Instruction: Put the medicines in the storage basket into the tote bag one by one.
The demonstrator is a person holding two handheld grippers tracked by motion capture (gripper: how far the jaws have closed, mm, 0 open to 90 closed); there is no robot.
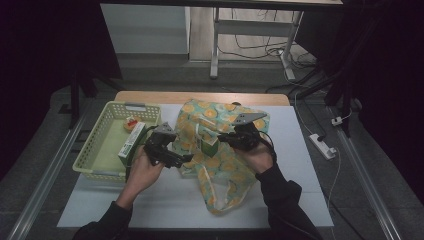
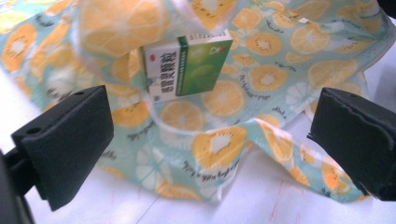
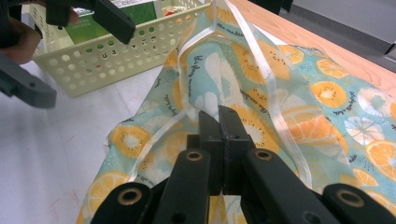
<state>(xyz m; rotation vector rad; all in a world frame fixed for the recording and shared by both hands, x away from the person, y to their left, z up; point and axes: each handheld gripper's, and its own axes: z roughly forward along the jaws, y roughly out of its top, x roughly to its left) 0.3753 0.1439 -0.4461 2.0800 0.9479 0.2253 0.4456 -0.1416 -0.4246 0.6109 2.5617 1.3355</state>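
On the white bench (image 1: 165,200): fruit-print teal cloth bag (image 1: 225,165) | right hand-held gripper (image 3: 219,122) clenched on bag's fabric; left hand-held gripper (image 2: 210,140) released, empty | green-and-white cardboard box (image 2: 187,67) in bag's mouth

Setting: a lab or test room set up for recording. A small table (image 1: 300,150) with a white top and a wooden far edge stands on grey floor between dark curtained sides. Metal rails (image 1: 40,185) run along the floor past the table's left and right edges. Behind the far edge stands a metal-legged desk (image 1: 250,45) with loose cables (image 1: 260,50) under it; a power strip (image 1: 322,146) lies off the right edge.
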